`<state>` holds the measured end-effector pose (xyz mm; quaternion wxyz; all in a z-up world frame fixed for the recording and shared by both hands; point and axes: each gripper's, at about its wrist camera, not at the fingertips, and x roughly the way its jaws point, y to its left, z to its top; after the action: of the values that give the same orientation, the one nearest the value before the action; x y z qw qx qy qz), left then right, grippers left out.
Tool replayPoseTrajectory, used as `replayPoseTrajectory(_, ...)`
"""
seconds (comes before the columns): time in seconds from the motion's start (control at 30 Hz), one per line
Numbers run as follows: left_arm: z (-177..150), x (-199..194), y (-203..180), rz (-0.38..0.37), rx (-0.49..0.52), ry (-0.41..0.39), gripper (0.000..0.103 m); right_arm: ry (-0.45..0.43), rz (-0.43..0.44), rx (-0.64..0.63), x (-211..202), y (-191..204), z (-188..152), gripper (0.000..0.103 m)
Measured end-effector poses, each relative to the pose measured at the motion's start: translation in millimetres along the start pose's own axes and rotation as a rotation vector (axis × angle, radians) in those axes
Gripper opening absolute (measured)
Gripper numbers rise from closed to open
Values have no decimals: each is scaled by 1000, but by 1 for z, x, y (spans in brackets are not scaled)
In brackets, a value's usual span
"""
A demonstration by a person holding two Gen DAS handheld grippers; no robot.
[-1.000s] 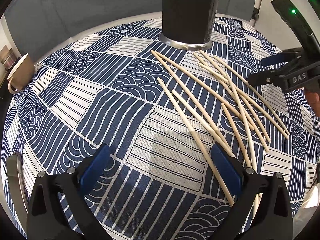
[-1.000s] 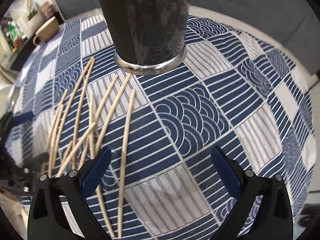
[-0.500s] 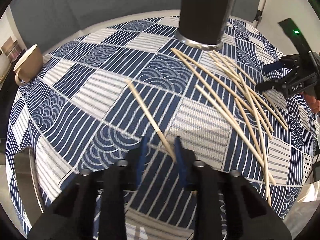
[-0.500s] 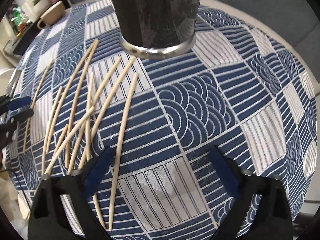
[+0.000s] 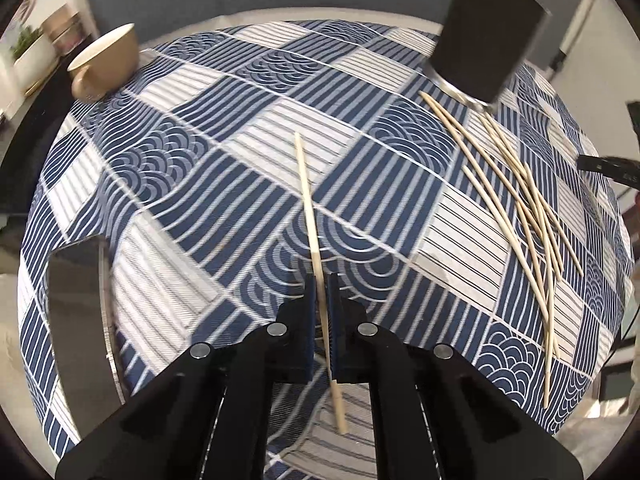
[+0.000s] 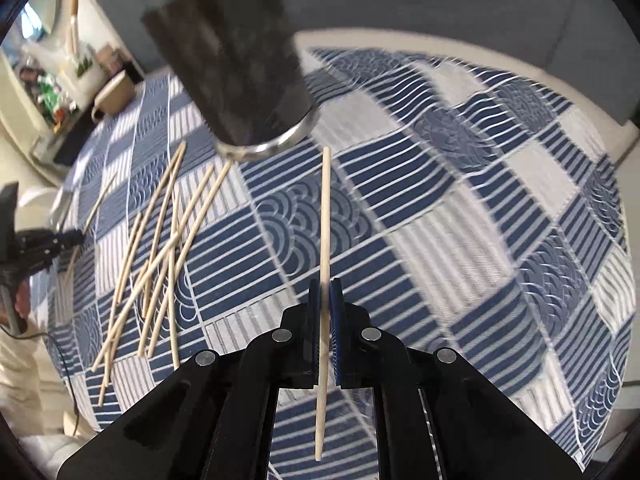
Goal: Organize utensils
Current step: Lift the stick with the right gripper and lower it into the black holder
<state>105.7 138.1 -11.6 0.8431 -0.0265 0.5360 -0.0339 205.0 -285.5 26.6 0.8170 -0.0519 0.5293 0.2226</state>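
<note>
My left gripper (image 5: pixel 321 280) is shut on a pale wooden chopstick (image 5: pixel 310 208), which points away over the blue-and-white patterned tablecloth (image 5: pixel 224 184). My right gripper (image 6: pixel 325 284) is shut on another chopstick (image 6: pixel 326 216), its far tip near the base of the tall black holder (image 6: pixel 236 64). That holder (image 5: pixel 490 36) stands at the upper right in the left wrist view. Several loose chopsticks (image 5: pixel 516 208) lie in a crossed pile on the cloth below it; in the right wrist view the pile (image 6: pixel 160 248) is to the left. The left gripper (image 6: pixel 76 238) shows small at the left edge.
A tan mug (image 5: pixel 106 60) stands at the far left of the table, also visible as the mug (image 6: pixel 114 94) in the right wrist view. A dark flat object (image 5: pixel 78 328) lies at the table's left edge. Shelves with clutter (image 6: pixel 48 80) stand beyond the table.
Both grippers went from wide open to shut, each on one chopstick. Both chopsticks left the pile and now hang clear of the cloth; the holder shifted toward the top of each view.
</note>
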Motion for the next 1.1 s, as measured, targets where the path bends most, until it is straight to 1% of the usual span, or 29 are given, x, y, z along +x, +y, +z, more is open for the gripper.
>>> replayPoseTrajectory(0.03,0,-4,4,12,-11,-11,5,-22,6,17,-10,-7,-3,5)
replayPoseTrajectory(0.07,0,-7,7,23,-18,-18,5,-34,14,26,-10,-9,7,5)
replayPoseTrajectory(0.17,1,-19,16,39,-54,-45,5,-101,44,50,-37,-16,9,5)
replayPoseTrajectory(0.23,1,-26,19,55,-67,-60,5,-134,46,52,-48,-15,16,5)
replayPoseTrajectory(0.43,0,-60,19,41,-80,-137,5,-221,86,66,-78,-8,13,5)
replayPoseTrajectory(0.5,2,-74,17,45,-85,-170,5,-245,121,65,-91,-6,10,5)
replayPoseTrajectory(0.57,5,-90,13,58,-90,-210,5,-268,163,72,-101,-6,11,5)
replayPoseTrajectory(0.63,10,-104,8,45,-84,-248,5,-310,188,77,-116,-5,12,5)
replayPoseTrajectory(0.73,20,-128,2,17,-75,-317,5,-356,201,73,-134,-1,15,5)
replayPoseTrajectory(0.8,28,-144,-5,14,-66,-372,5,-390,208,58,-147,5,20,5)
replayPoseTrajectory(0.83,32,-151,-7,21,-67,-394,5,-412,224,45,-154,9,24,5)
replayPoseTrajectory(0.87,37,-158,-10,45,-72,-420,5,-424,244,38,-158,12,27,5)
replayPoseTrajectory(0.93,47,-168,-16,32,-67,-463,5,-457,290,23,-166,16,33,5)
replayPoseTrajectory(0.97,52,-175,-19,31,-64,-487,5,-488,319,8,-171,20,38,5)
replayPoseTrajectory(1.03,64,-185,-27,19,-45,-530,5,-517,348,-5,-177,25,43,5)
replayPoseTrajectory(1.1,73,-192,-35,26,-24,-561,5,-552,381,-20,-182,30,52,5)
